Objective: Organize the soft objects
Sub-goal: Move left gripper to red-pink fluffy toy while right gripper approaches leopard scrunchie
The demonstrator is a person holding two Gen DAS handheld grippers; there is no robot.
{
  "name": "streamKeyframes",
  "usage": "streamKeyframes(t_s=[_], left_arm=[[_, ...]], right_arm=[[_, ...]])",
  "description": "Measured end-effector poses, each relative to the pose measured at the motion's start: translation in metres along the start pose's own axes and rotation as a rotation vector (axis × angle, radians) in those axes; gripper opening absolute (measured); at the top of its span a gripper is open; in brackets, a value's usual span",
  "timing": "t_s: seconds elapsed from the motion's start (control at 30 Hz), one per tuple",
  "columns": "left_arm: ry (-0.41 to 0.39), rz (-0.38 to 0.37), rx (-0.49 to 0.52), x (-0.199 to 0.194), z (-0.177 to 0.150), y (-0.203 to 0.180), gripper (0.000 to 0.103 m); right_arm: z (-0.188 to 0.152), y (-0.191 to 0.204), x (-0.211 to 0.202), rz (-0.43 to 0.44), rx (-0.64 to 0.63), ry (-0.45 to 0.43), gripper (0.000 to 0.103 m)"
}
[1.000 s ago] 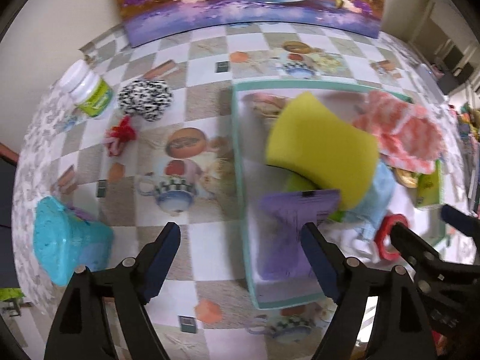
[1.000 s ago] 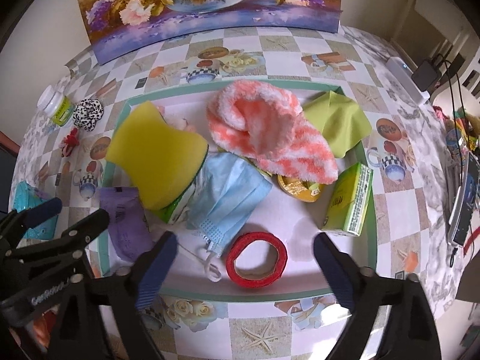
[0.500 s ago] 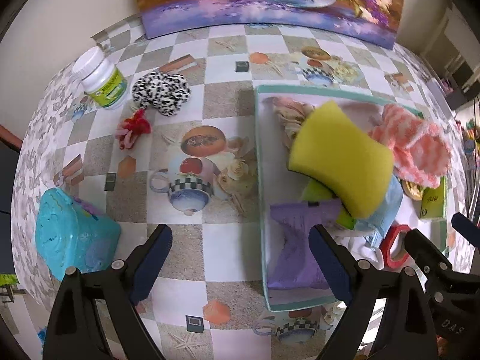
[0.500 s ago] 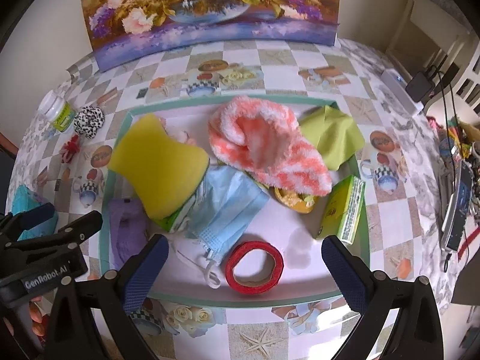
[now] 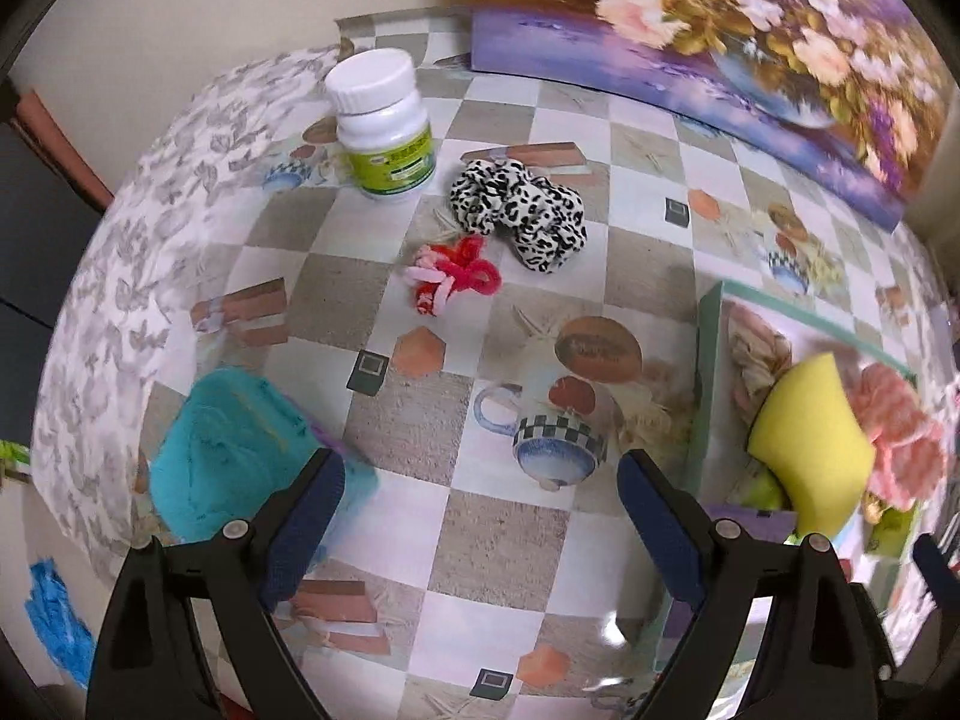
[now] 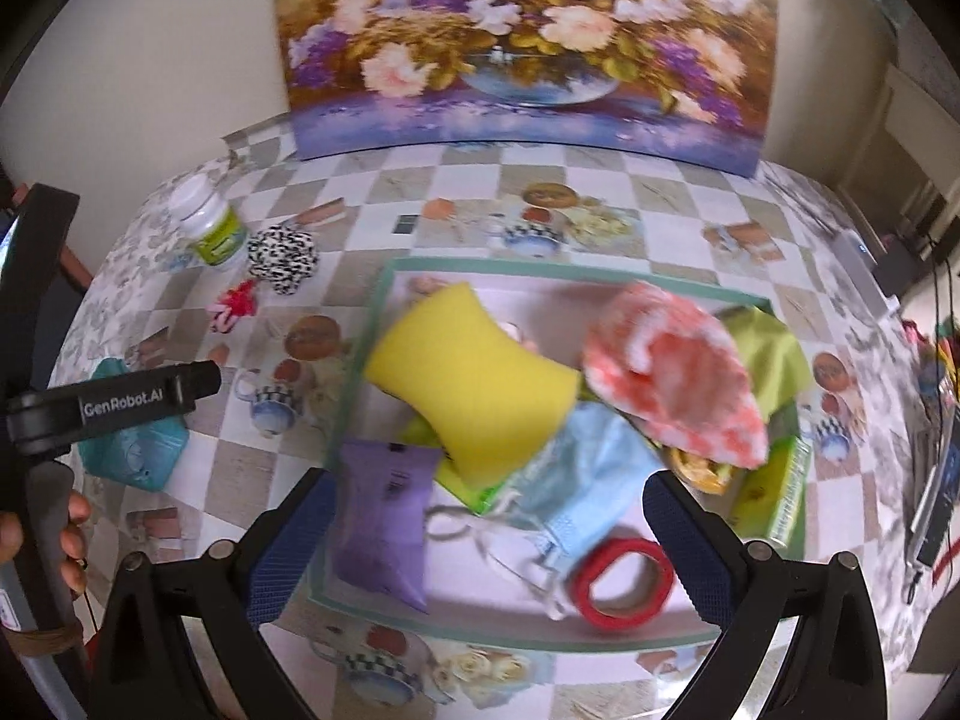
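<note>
Left wrist view: left gripper point(image 5: 474, 516) jaws spread wide, nothing between them, above the checkered counter point(image 5: 504, 546). Leopard scrunchie point(image 5: 519, 213) and red-pink chenille twist point(image 5: 453, 276) lie touching, near a white bottle point(image 5: 384, 126). Teal soft thing point(image 5: 240, 450) by the left jaw.

Right wrist view: right gripper point(image 6: 489, 531) jaws spread, empty, over a green-rimmed tray point(image 6: 384, 288). Inside the tray: yellow sponge point(image 6: 471, 375), purple pouch point(image 6: 381, 516), blue face mask point(image 6: 585, 474), orange-white fluffy cloth point(image 6: 678, 378), red tape roll point(image 6: 621, 582). Motion blur throughout.
</note>
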State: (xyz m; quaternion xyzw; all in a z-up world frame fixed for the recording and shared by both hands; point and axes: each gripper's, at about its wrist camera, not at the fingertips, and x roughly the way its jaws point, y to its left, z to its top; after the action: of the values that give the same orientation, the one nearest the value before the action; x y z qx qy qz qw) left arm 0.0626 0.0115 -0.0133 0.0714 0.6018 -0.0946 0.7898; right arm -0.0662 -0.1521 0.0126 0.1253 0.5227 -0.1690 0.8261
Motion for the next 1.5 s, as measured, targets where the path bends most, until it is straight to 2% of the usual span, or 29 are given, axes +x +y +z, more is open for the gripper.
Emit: streamKeyframes(t_s=[0.17, 0.27, 0.57, 0.7, 0.93, 1.5], left_arm=[[-0.014, -0.020, -0.005, -0.012, 0.002, 0.002, 0.093], [-0.026, -0.057, 0.017, -0.019, 0.007, -0.005, 0.093], [-0.036, -0.084, -0.018, -0.014, 0.047, -0.002, 0.093], [-0.037, -0.063, -0.047, -0.004, 0.064, 0.008, 0.093], [0.007, -0.033, -0.117, 0.026, 0.082, 0.032, 0.092], [0.050, 0.039, -0.064, 0.073, 0.099, 0.017, 0.092]], right_arm=[[0.010, 0.008, -0.003, 0.026, 0.014, -0.026, 0.103], [0.019, 0.012, -0.006, 0.042, 0.020, -0.048, 0.103], [0.063, 0.024, -0.001, 0.044, 0.014, -0.077, 0.103], [0.080, 0.031, 0.009, 0.073, 0.021, -0.080, 0.103], [0.102, 0.049, 0.030, 0.093, -0.003, -0.071, 0.103], [0.135, 0.064, 0.096, 0.127, 0.013, -0.028, 0.103]])
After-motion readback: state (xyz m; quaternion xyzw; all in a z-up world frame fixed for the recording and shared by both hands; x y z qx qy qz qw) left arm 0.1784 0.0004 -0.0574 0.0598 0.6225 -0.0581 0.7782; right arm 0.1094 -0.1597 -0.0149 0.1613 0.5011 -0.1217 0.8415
